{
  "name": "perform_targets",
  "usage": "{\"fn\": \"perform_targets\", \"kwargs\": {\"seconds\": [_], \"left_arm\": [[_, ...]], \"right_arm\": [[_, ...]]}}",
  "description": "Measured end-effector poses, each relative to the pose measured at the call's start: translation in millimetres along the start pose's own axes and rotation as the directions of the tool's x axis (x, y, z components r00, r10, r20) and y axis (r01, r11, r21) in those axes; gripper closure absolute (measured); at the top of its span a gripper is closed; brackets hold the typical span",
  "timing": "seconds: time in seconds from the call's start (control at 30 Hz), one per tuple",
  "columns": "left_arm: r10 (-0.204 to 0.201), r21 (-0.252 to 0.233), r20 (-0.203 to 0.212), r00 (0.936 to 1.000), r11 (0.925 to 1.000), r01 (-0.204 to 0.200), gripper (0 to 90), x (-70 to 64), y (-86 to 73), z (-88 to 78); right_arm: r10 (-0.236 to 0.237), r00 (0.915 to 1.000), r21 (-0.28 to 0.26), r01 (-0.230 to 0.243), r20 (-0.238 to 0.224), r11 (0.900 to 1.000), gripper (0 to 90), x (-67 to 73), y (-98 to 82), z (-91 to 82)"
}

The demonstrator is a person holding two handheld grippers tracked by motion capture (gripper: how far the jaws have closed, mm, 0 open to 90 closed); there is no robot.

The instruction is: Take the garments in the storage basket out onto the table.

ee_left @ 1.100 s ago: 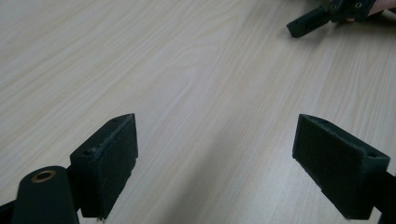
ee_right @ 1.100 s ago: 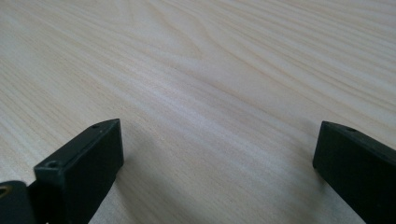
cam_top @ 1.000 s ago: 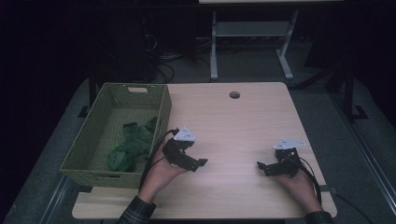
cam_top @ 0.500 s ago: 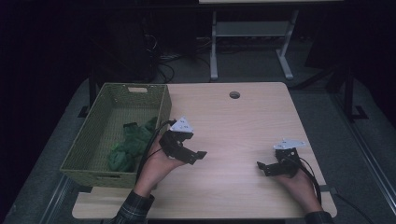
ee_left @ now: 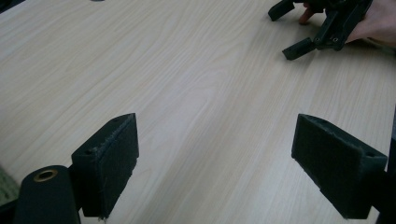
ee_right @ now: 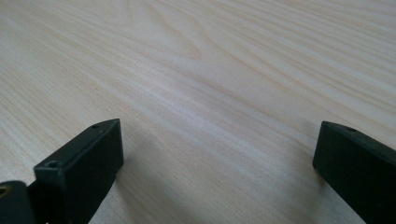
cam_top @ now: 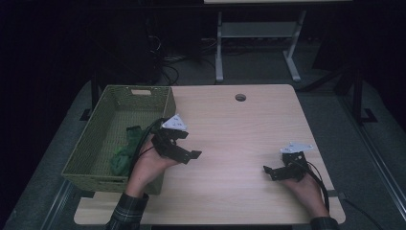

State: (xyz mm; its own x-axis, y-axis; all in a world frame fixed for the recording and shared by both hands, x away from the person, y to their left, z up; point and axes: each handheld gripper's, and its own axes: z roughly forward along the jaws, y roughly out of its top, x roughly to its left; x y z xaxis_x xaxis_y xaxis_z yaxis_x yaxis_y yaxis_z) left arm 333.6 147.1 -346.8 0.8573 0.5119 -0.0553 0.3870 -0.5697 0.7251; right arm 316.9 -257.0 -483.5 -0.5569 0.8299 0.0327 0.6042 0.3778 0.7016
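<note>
My left gripper (cam_top: 189,146) hovers over the light wooden table (cam_top: 239,134), just right of a green woven basket (cam_top: 98,120). Its jaws stand wide open with nothing but bare wood between them (ee_left: 229,172). A crumpled green cloth (cam_top: 125,152) lies inside the basket, partly hidden by my left hand. My right gripper (cam_top: 269,172) rests low near the table's front right, also open and empty (ee_right: 219,168). It appears far off in the left gripper view (ee_left: 299,28), held by a hand.
A round cable hole (cam_top: 240,97) sits near the table's far edge. Beyond the table stands a grey metal frame (cam_top: 258,33) on a dark floor. Cables trail from both grippers toward the front edge.
My left gripper has risen and drifted slightly back and left, closer to the basket's right wall. The right gripper has stayed where it was.
</note>
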Motion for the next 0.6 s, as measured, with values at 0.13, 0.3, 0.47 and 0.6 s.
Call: {"fn": "perform_targets", "kwargs": {"seconds": [0.13, 0.3, 0.47, 0.6], "left_arm": [[-0.006, 0.007, -0.004, 1.0, 1.0, 0.006, 15.3, 3.0, -2.7, -5.6], [-0.019, 0.015, -0.018, 0.9997, 0.9997, 0.019, 15.8, 9.4, -7.4, -13.4], [-0.04, 0.012, -0.033, 0.9987, 0.9991, 0.04, 16.3, 14.7, -12.5, -20.8], [-0.044, 0.011, -0.041, 0.9982, 0.9989, 0.045, 20.5, 20.1, -16.6, -27.5]], "right_arm": [[0.0, 1.0, 0.0, 0.0, 0.0, 1.0, 1.4, 0.0, 0.0, 0.0], [0.001, 1.0, 0.001, -0.001, -0.001, 1.0, 1.4, 0.0, 0.0, 0.0], [0.001, 1.0, 0.001, -0.001, -0.001, 1.0, 1.4, 0.1, 0.0, 0.0], [0.001, 1.0, 0.0, -0.001, -0.001, 1.0, 1.4, 0.1, 0.0, 0.0]]}}
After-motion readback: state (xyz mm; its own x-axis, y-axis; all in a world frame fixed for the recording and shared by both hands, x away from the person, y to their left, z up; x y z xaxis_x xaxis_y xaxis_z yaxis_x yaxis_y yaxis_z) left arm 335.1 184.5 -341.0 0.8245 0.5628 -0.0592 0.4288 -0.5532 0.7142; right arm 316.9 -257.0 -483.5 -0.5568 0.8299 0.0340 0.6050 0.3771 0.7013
